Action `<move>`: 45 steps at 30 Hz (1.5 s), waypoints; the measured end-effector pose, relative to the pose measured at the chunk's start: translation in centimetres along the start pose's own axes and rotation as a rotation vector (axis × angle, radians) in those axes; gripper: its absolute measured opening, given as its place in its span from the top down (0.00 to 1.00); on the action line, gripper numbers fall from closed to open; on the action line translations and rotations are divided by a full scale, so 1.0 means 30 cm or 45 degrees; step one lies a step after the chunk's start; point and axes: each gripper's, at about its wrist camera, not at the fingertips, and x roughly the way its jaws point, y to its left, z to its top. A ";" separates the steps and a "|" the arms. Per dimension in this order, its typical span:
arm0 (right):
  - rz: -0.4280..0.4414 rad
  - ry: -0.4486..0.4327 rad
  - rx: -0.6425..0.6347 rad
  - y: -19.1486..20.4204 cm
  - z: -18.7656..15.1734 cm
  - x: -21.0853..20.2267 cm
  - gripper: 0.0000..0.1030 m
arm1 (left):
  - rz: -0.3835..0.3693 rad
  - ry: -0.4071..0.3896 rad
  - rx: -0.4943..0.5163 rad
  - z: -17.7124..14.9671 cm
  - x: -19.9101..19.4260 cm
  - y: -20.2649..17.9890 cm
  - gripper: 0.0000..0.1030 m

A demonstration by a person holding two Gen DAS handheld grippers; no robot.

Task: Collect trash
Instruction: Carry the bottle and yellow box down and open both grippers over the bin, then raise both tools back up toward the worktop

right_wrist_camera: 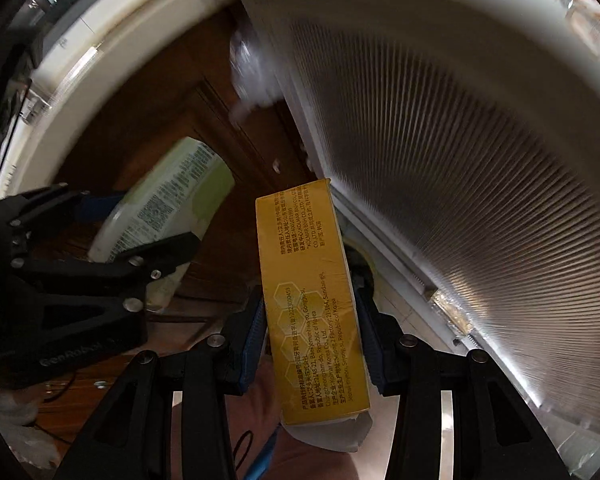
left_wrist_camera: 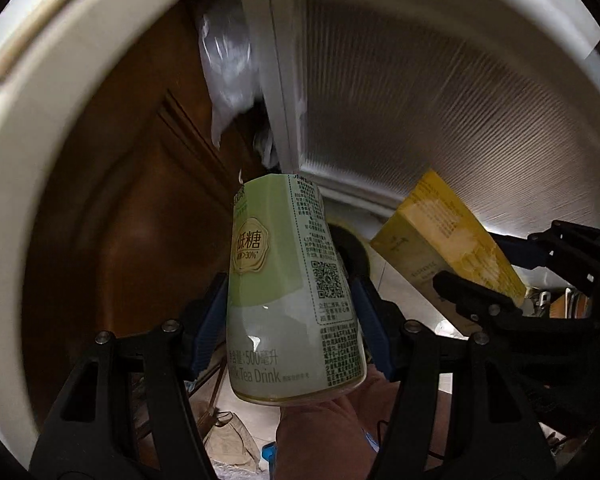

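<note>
My left gripper (left_wrist_camera: 290, 300) is shut on a pale green milk tea carton (left_wrist_camera: 288, 280), held upright between its blue pads. My right gripper (right_wrist_camera: 310, 328) is shut on a yellow box (right_wrist_camera: 312, 304) with printed text. Both are held in the air side by side. The yellow box (left_wrist_camera: 444, 240) and the right gripper (left_wrist_camera: 496, 280) also show at the right of the left wrist view. The green carton (right_wrist_camera: 168, 208) and the left gripper (right_wrist_camera: 112, 240) show at the left of the right wrist view.
A brown wooden door (left_wrist_camera: 132, 216) fills the left background. A white-framed ribbed glass panel (left_wrist_camera: 440, 120) fills the right. A clear plastic bag (left_wrist_camera: 228, 68) hangs between them. A white curved edge (left_wrist_camera: 40, 120) arcs around the left. Clutter lies on the floor (left_wrist_camera: 228, 436) below.
</note>
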 end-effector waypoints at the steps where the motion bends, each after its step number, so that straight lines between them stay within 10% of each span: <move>1: -0.001 0.010 0.006 -0.006 -0.006 0.048 0.58 | -0.002 0.011 0.002 -0.007 0.044 0.004 0.43; 23: 0.055 0.061 0.253 -0.205 -0.115 0.908 0.46 | -0.108 0.079 0.077 -0.063 0.785 0.020 0.39; 30: 0.056 0.045 0.276 -0.234 -0.118 0.916 0.22 | -0.111 0.087 0.011 -0.061 0.793 0.069 0.19; 45: 0.074 0.015 0.302 -0.227 -0.140 0.706 0.22 | -0.133 0.033 0.022 -0.039 0.605 0.019 0.19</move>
